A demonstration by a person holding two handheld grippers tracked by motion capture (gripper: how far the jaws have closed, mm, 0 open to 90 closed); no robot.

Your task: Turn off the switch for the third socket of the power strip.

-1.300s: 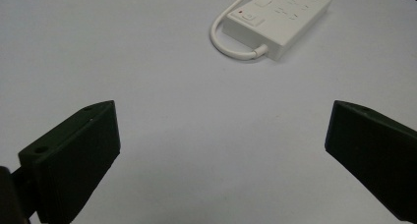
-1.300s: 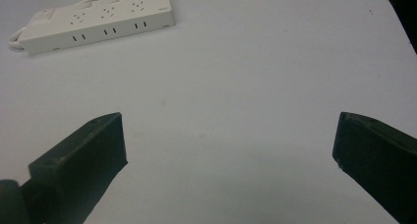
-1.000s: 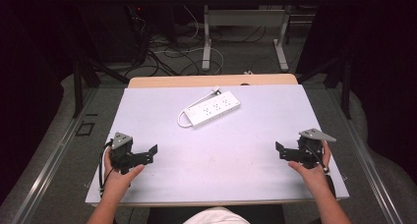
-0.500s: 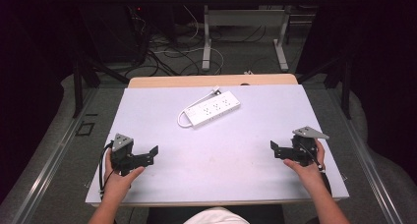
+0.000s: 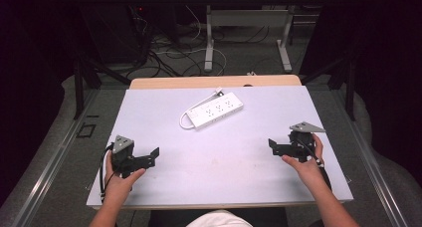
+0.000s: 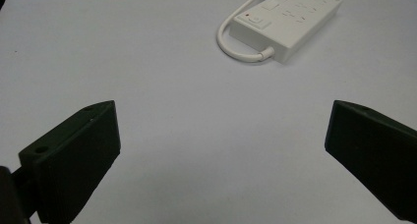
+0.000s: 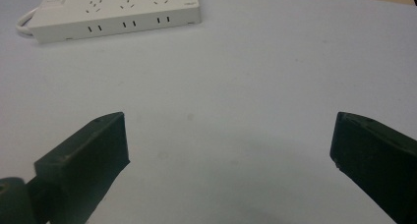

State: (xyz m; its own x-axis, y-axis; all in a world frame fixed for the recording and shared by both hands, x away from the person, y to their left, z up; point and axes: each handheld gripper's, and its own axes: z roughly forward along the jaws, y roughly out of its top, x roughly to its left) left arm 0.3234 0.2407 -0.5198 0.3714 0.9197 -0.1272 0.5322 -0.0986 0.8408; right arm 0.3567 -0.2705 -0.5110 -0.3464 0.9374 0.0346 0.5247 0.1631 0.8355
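A white power strip lies flat and slantwise on the far middle of the bench, its short white cord looping off the end nearer the left side, well apart from both grippers. The left gripper sits low over the near left corner with its jaws spread wide and nothing between them; the right gripper hovers over the near right side, jaws likewise wide apart and empty. Both point inward toward the middle of the bench. The likeliest trouble, as I judge it, is that the strip slides: it is a light, smooth plastic body on a smooth pale sheet, so a push from one jaw before the other lands could skate or spin it away. Its slanted lie also means a gripper coming in square may catch a corner instead of the long sides. The stiff cord loop could snag a jaw or drag the strip round. The surface is a plain pale sheet over a wooden top whose far edge shows. Beyond it the room is dark, with cables on the floor and the metal legs of another table.
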